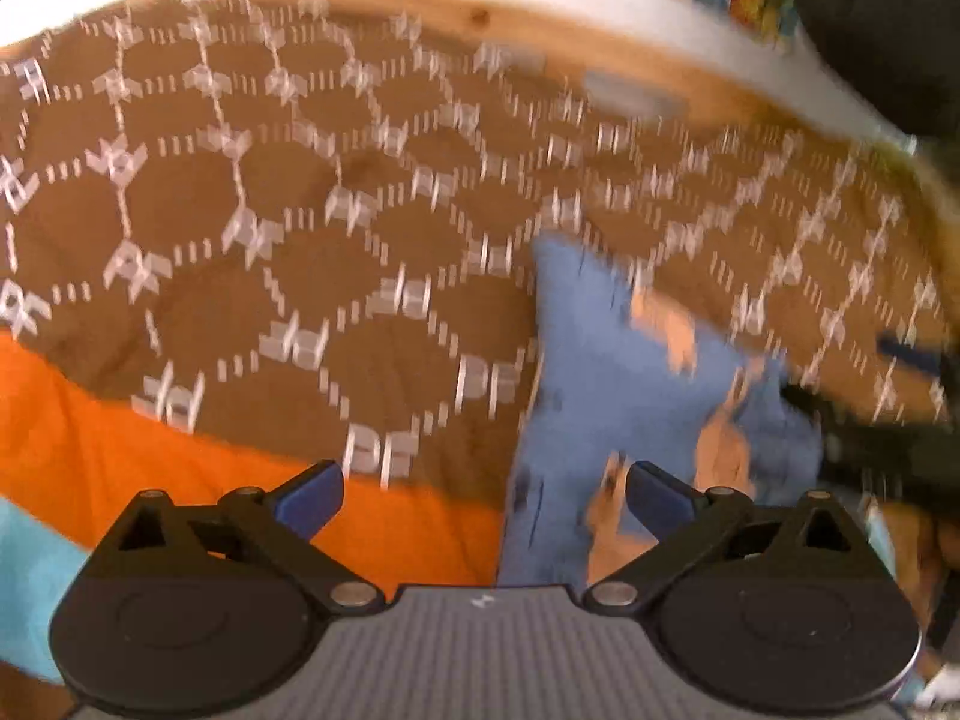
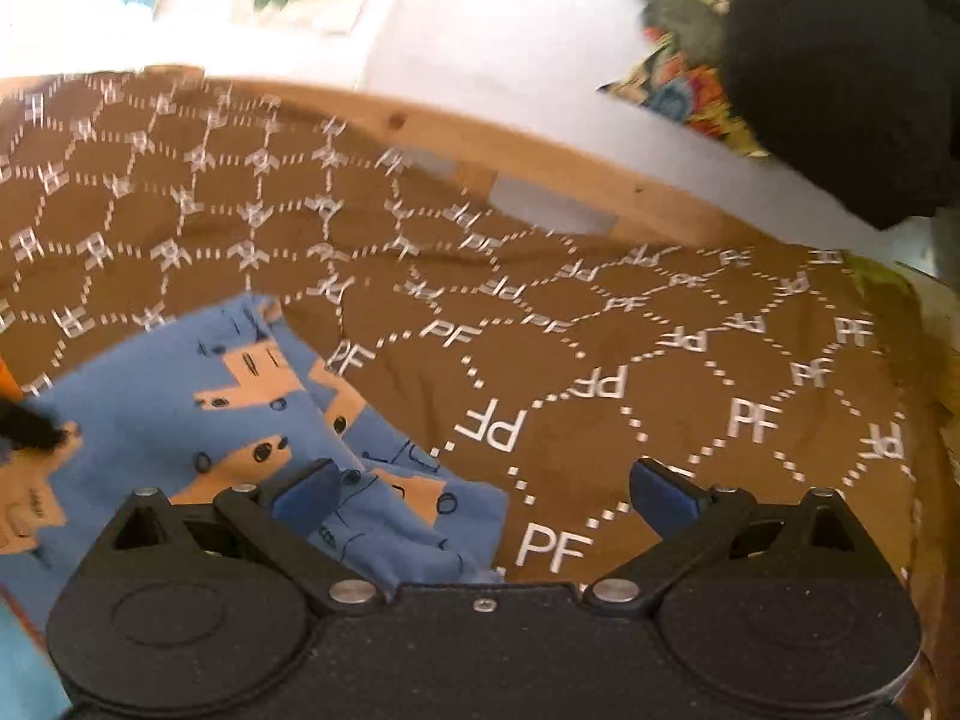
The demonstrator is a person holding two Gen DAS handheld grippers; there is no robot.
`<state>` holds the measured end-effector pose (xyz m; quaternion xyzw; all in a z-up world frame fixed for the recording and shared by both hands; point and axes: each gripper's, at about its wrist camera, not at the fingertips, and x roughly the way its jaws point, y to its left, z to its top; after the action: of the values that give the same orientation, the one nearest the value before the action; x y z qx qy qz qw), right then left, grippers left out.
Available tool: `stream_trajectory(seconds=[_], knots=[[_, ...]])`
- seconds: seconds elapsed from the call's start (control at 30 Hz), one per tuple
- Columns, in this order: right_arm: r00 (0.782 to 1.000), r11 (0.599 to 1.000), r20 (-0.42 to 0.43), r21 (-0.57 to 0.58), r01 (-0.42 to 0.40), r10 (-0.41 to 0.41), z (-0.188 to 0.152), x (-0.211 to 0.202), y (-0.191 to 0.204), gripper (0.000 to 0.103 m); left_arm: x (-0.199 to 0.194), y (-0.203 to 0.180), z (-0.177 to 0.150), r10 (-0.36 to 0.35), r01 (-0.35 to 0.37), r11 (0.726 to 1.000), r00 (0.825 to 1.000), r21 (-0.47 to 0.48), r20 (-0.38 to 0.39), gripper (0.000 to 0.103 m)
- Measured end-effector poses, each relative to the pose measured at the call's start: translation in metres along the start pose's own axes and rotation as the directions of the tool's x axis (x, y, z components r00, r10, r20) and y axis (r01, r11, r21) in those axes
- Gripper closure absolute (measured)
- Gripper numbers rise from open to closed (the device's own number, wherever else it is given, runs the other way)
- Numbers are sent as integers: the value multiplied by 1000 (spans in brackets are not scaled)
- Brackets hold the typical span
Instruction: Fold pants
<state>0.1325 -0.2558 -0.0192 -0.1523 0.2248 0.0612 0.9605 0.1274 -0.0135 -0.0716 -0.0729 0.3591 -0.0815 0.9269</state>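
Small blue pants (image 1: 606, 372) with tan printed patches lie bunched on a brown cloth (image 1: 288, 228) patterned with white "PF" letters. My left gripper (image 1: 483, 495) hangs open above the cloth, its right blue pad over the pants' near end, nothing between the pads. In the right wrist view the same pants (image 2: 198, 408) lie at the lower left. My right gripper (image 2: 483, 495) is open too, its left pad over a folded edge of the pants, its right pad over the brown cloth (image 2: 660, 390). The other gripper shows as a dark blurred shape (image 2: 27, 426) at the left edge.
An orange fabric (image 1: 150, 450) and a light blue one (image 1: 30, 570) lie at the near left. A wooden edge (image 2: 540, 150) borders the cloth at the back, before a white wall. A dark rounded object (image 2: 840, 72) and a colourful patterned fabric (image 2: 678, 84) sit at the back right.
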Motion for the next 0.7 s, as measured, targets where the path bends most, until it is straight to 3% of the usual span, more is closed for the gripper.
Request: stream_trajectory(seconds=[0.13,0.27,0.37,0.43,0.57,0.7], knots=[[999,999,12,3,53,-53,-8,-12,0,1,5,-12,23,-10,6,999,995,42,94,0],[991,992,22,19,128,-128,-14,-17,-1,1,22,-33,41,-82,65,989,988,134,128,0],[979,979,24,33,203,-204,-18,-18,-4,1,35,-55,44,-85,46,977,980,210,181,0],[974,973,11,50,224,-225,-21,-16,-8,1,49,-71,40,-41,-16,959,980,282,193,0],[975,976,-55,31,216,-214,-30,0,-8,1,87,-77,28,140,-213,898,968,386,209,1],[979,980,-56,0,198,-198,-35,9,-4,1,106,-47,33,125,-160,957,981,241,151,0]])
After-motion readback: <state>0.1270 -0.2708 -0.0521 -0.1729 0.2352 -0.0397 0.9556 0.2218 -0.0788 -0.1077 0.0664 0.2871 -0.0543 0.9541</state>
